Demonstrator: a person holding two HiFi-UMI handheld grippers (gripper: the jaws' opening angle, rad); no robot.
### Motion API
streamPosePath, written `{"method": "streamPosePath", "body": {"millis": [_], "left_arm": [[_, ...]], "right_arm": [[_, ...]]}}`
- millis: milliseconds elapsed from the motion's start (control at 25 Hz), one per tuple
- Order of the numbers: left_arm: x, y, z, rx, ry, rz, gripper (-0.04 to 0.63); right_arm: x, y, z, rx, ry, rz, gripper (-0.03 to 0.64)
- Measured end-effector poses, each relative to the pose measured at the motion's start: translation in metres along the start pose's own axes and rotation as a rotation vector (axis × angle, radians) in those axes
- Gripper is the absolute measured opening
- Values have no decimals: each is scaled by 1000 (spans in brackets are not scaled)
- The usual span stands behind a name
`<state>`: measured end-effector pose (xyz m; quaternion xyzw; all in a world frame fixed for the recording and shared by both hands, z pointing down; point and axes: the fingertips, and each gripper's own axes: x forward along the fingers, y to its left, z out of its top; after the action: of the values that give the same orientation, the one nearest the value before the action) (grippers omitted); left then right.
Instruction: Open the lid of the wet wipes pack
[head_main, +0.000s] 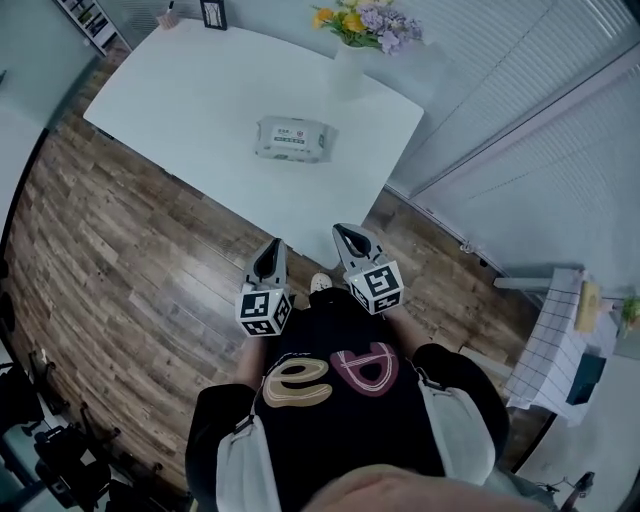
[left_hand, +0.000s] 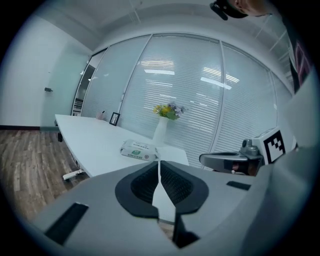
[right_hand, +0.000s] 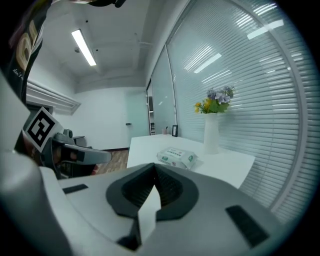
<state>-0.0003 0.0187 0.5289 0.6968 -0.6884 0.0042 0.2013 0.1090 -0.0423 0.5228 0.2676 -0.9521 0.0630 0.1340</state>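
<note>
On white table (head_main: 200, 100): wet wipes pack (head_main: 292, 139), label print too small to read.

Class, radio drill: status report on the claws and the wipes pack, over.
Left claw shut, empty; right claw shut, empty. Wipes pack flat on table, both claws short of it. Nothing between; vase beyond the pack.

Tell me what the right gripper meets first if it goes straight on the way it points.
Probably the wipes pack on the table: the right gripper, shut and empty, points almost at it. Tilted slightly down, it might touch bare tabletop just short of it; depth is unclear.
</note>
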Motion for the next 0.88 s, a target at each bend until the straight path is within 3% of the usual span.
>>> {"method": "streamPosePath", "body": {"millis": [480,880], "left_arm": [[52,4,12,-3,28,6,26],[94,47,42,28,54,-52,26]], "right_arm": [[18,-49,-3,40,32,-24,11],[53,-69,8,67,49,-139,12]]}}
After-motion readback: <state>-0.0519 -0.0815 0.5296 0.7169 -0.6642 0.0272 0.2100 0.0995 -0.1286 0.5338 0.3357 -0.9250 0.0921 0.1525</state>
